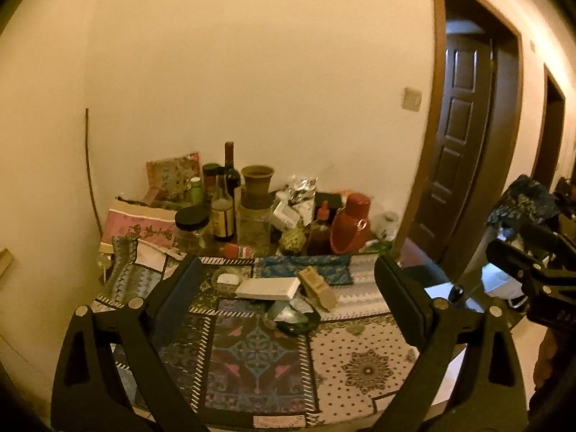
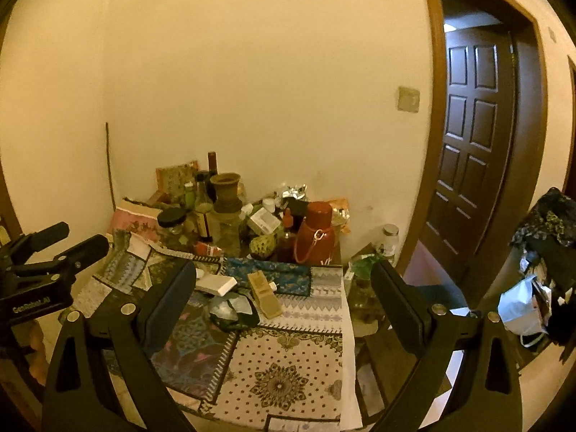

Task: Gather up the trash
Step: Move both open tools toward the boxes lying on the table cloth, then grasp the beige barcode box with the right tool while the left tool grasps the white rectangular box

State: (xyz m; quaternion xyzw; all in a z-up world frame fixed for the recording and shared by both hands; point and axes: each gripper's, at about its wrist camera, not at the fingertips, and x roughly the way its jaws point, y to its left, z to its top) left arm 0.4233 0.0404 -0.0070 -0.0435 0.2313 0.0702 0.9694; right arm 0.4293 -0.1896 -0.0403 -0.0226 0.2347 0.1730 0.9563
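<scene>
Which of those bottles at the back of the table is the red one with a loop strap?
The red flask at the right of the cluster, strap hanging down its front. The wine bottle and clear bottle are darker, strapless.

Left gripper (image 1: 288, 295): matte black plastic, two broad flat fingers (image 1: 401, 297) on triangular cut-out arms, round silver screws at the joints. Right gripper (image 2: 284, 295): same black build and silver screws. White lettering "GenRobot.AI" marks the left gripper's body in the right wrist view.

dim warm yellow light, soft focus, fisheye-bent dark edges.
</scene>
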